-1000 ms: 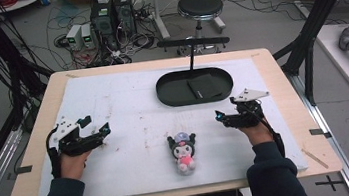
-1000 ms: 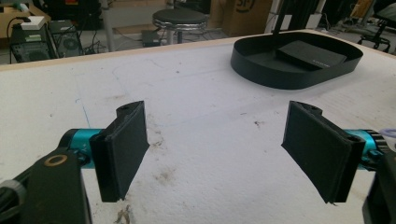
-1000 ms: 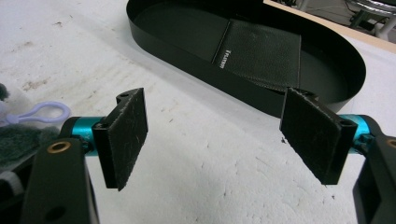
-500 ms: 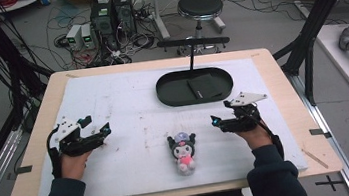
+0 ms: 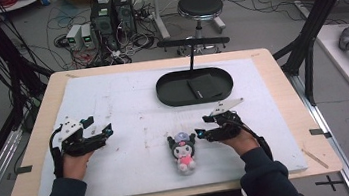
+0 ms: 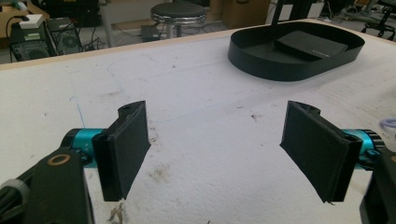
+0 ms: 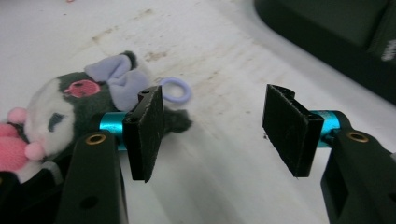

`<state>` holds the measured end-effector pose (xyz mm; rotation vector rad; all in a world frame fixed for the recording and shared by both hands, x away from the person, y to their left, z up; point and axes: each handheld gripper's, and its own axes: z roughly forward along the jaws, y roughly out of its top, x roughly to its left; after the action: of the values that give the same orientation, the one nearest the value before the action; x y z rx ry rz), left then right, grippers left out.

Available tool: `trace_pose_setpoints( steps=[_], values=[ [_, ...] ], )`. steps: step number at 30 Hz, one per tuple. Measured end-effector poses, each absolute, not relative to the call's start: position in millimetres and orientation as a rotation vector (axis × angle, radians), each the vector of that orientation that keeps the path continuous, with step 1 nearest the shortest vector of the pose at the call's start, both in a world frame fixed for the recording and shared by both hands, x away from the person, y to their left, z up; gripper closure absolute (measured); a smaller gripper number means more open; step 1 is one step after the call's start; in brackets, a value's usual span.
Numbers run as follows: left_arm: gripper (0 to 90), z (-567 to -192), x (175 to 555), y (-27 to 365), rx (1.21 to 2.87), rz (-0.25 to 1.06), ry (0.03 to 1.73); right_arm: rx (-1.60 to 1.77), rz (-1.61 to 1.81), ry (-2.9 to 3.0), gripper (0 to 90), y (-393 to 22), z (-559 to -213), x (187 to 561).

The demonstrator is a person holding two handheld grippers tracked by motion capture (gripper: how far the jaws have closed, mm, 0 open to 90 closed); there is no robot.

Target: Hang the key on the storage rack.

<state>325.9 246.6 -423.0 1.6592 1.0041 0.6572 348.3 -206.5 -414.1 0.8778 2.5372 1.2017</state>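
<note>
Plush toy (image 5: 184, 149) lying face up near the front middle of the white bench (image 5: 113, 110), head toward the black tray (image 5: 194, 86); right claw (image 5: 198, 135) just beside its head, jaws apart with nothing between, having just been narrowing; left claw (image 5: 107, 132) well apart on the other side, spread wide and idle. Best to swing further over the head or body before closing, since the toy sits off to one side in the right gripper view (image 7: 70, 112); avoid pinching only the bow or the small ring (image 7: 175, 89); squeeze gently on the soft bulk.

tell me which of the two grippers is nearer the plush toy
The right gripper: its jaws sit right beside the plush toy's head, nothing between them. The left gripper stays apart, far across the mat.
</note>
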Motion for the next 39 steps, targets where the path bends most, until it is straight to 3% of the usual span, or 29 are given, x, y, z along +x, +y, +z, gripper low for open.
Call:
trace_pose_setpoints(
  steps=[12, 27, 39],
  values=[
    [23.4, -422.9, 324.2, 245.9, 1.665, 0.659, 1.001, 0.921, 1.151, 2.702, 47.2, -182.4, -435.3, 358.4],
    [23.5, -422.8, 323.7, 244.6, 1.67, 0.654, 0.998, 0.845, 1.081, 2.727, 84.3, -177.7, -436.8, 354.5],
    [23.5, -423.2, 324.5, 245.3, 1.663, 0.651, 1.004, 0.701, 1.029, 2.601, 85.3, -203.8, -403.0, 351.9]
  ],
)
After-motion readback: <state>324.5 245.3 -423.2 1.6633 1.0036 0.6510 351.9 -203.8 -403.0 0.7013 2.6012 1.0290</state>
